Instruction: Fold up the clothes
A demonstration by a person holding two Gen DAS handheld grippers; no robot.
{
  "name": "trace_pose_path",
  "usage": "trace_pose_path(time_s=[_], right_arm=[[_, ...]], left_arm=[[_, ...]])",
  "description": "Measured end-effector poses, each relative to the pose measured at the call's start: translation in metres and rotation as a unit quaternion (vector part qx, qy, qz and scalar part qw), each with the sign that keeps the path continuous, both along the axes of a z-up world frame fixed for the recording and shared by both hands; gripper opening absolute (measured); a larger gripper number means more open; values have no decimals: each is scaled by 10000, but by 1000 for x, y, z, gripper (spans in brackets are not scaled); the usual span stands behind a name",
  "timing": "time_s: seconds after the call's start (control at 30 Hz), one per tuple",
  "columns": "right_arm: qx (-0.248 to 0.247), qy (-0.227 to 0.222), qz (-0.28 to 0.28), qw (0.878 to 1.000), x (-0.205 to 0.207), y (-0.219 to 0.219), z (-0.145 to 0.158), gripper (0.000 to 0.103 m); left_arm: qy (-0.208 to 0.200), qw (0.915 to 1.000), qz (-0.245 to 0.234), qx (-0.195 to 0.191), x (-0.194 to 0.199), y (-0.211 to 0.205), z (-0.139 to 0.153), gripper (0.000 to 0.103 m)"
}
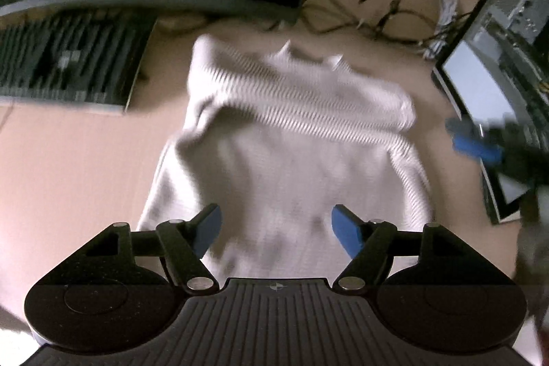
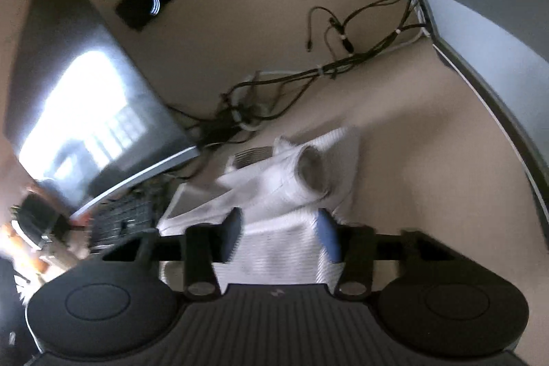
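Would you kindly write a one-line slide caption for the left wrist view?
Left gripper, fingers open, above a partly folded white ribbed garment on a tan desk beside a keyboard.

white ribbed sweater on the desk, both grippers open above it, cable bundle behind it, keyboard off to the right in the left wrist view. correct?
One error: in the left wrist view the keyboard lies to the left of the white ribbed sweater, not the right. The rest holds: left gripper and right gripper open above it, cable bundle behind.
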State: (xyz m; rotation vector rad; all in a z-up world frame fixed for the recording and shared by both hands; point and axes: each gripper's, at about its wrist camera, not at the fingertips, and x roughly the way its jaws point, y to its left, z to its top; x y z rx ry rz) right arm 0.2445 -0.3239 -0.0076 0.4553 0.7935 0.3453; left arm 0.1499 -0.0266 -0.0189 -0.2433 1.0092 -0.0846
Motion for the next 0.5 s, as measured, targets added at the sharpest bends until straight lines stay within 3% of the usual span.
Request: trace_pose_path(time_s=[0.23, 0.37, 0.43, 0.5], right_arm=[[-1068, -40, 12, 9943, 64, 38, -9, 44], [-1275, 427, 134, 9908, 102, 74, -17, 42], [-1338, 469, 139, 9898, 111, 86, -15, 16], [-1329, 299, 43, 9907, 111, 93, -4, 10]], left_arm=[[152, 9998, 126, -106, -22, 22, -15, 90], [-3, 9997, 151, -170, -32, 38, -11, 93], [-26, 9998, 125, -172, -36, 46, -9, 93], [-37, 9999, 44, -142, -40, 52, -9, 93]])
